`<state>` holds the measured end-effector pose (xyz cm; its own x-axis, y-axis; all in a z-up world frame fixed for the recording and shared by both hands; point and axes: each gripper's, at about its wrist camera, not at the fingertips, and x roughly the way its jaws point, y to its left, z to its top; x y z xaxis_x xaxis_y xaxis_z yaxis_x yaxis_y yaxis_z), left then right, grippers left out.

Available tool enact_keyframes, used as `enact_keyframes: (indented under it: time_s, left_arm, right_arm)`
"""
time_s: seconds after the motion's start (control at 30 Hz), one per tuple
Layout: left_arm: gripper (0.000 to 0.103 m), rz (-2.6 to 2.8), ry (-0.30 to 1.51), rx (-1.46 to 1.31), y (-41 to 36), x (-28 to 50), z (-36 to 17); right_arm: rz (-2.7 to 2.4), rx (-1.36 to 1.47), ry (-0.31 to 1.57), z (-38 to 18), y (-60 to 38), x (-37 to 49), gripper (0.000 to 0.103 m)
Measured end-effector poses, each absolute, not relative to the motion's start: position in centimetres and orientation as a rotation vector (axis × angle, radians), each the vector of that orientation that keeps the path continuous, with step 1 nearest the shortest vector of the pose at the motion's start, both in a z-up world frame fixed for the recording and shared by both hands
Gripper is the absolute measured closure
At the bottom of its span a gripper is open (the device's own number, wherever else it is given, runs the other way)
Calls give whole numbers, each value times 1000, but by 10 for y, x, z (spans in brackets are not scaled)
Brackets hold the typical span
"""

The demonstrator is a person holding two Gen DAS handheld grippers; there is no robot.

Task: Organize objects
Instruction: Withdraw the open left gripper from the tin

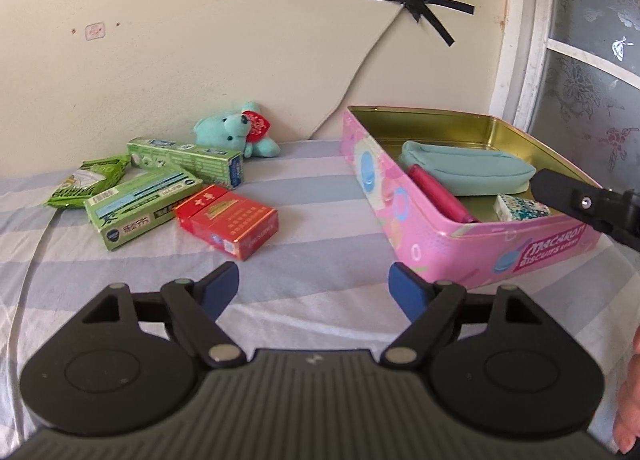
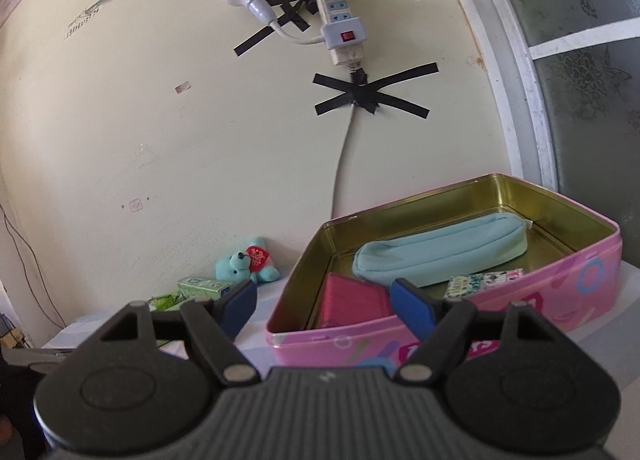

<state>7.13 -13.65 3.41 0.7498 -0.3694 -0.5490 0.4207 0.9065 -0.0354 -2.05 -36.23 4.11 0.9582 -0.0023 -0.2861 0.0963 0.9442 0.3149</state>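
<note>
A pink biscuit tin stands open on the striped cloth at the right. It holds a teal pouch, a pink case and a small patterned pack. Left of it lie a red box, two green boxes, a green packet and a teal plush bear. My left gripper is open and empty, low over the cloth between the red box and the tin. My right gripper is open and empty, just before the tin's near wall, above the pink case.
A cream wall stands right behind the objects, with a white cable taped down by black tape and a power strip. A frosted glass door with a white frame is at the right. The striped cloth covers the surface.
</note>
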Motion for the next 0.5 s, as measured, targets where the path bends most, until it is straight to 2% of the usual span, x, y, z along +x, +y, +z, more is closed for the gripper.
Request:
enact_keyframes:
  time_s: [0.4,0.5]
  left_arm:
    - [19,-153,604,-18,-34,116,9]
    - [19,-99,600,-86,-12,127,3]
  right_arm:
    - [138,133,372,37,-278,23,26]
    - [207,75,432,29,-255,48,21]
